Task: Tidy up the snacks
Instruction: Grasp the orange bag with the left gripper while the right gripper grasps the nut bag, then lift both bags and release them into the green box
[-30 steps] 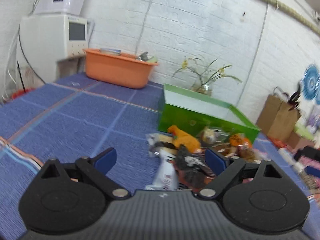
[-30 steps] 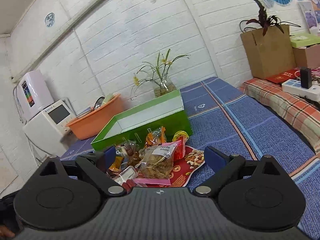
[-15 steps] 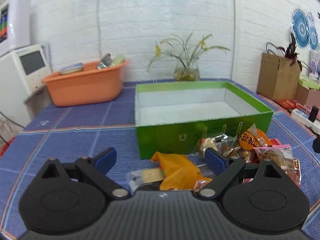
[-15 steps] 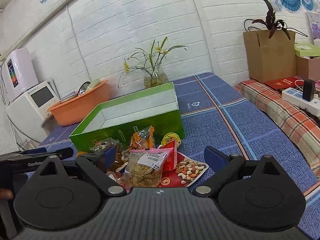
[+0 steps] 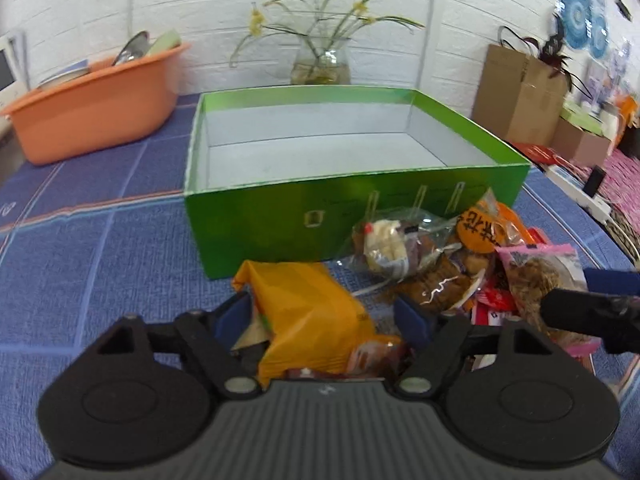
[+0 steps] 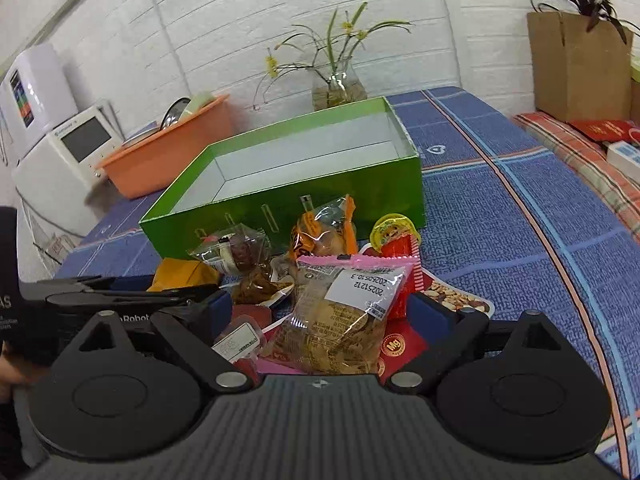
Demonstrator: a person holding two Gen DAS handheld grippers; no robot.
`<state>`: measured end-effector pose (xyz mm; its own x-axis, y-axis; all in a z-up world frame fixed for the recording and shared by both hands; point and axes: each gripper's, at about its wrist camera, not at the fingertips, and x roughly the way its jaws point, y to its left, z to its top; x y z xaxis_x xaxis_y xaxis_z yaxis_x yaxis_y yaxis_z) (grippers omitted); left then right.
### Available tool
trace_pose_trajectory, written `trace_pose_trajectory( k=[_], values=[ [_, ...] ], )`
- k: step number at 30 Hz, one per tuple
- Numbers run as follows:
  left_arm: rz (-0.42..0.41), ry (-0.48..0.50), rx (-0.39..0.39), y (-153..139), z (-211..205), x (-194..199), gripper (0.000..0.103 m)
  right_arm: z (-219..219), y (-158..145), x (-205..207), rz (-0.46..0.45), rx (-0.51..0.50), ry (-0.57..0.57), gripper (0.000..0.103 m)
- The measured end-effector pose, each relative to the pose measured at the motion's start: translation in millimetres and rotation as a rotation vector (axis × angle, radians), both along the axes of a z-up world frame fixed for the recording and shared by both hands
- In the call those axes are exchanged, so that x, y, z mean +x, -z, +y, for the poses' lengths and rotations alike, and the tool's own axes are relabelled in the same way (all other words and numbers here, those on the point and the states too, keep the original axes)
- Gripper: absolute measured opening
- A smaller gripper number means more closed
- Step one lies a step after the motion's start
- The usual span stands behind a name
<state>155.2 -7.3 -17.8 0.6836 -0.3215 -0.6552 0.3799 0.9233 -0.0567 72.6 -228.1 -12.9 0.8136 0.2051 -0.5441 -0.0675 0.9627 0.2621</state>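
Note:
An empty green box (image 5: 280,216) (image 6: 360,184) stands on the blue cloth. A pile of snack packets lies in front of it. My left gripper (image 5: 326,316) is open, its fingers on either side of an orange packet (image 5: 308,312), which also shows in the right wrist view (image 6: 184,274). My right gripper (image 6: 334,316) is open around a clear pink-edged snack bag (image 6: 344,316), seen from the left wrist too (image 5: 540,276). A red nut packet (image 6: 448,304) lies under that bag. Clear-wrapped pastries (image 5: 404,248) lie near the box wall.
An orange basin (image 5: 92,108) with dishes sits back left. A glass vase with flowers (image 5: 320,64) stands behind the box. A white appliance (image 6: 60,152) stands at the left. A brown paper bag (image 6: 576,68) and boxes stand at the right.
Both grippers have moved down and forward to the snack pile. The left gripper swung right to face the box and now straddles the orange packet. The right one now straddles the pink-edged bag.

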Motion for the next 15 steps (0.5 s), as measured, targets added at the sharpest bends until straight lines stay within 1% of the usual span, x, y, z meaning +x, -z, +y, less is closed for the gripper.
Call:
trace_pose_trajectory(
  k=[1,2,3,4,6,8,10,12,15],
  values=[
    [0.001,0.012,0.021,-0.3,-2.3,0.3,0.066,2.9,-0.4,1.7,0.004,-0.042,-0.009,0.103],
    [0.0,0.029,0.043,-0.9,-4.3,0.2,0.06,6.2,-0.9,3.1,0.005,-0.097,-0.009,0.096],
    [-0.001,0.049,0.066,-1.4,-5.8,0.0,0.056,8.8,-1.1,4.2,-0.003,-0.149,-0.026,0.085],
    [0.002,0.071,0.086,-2.3,-6.4,-1.4,0.052,9.2,-0.9,6.3,-0.01,-0.174,-0.069,0.084],
    [0.007,0.09,0.099,-3.2,-3.9,-3.9,0.051,11.3,-1.7,7.1,-0.011,-0.214,-0.107,0.082],
    [0.005,0.081,0.076,-4.1,3.3,-7.6,0.051,15.1,-3.1,5.0,-0.025,-0.253,-0.138,0.079],
    [-0.017,0.05,0.043,-4.2,10.8,-14.4,0.051,14.2,-4.8,-0.5,-0.051,-0.243,-0.145,0.078],
    [-0.049,0.015,-0.001,-6.9,19.6,-25.3,0.051,9.9,-8.0,-8.0,-0.074,-0.197,-0.133,0.077],
    [-0.124,-0.037,-0.03,-17.3,29.1,-45.6,0.05,7.3,-14.5,-21.1,-0.124,-0.159,-0.119,0.077]
  ],
)
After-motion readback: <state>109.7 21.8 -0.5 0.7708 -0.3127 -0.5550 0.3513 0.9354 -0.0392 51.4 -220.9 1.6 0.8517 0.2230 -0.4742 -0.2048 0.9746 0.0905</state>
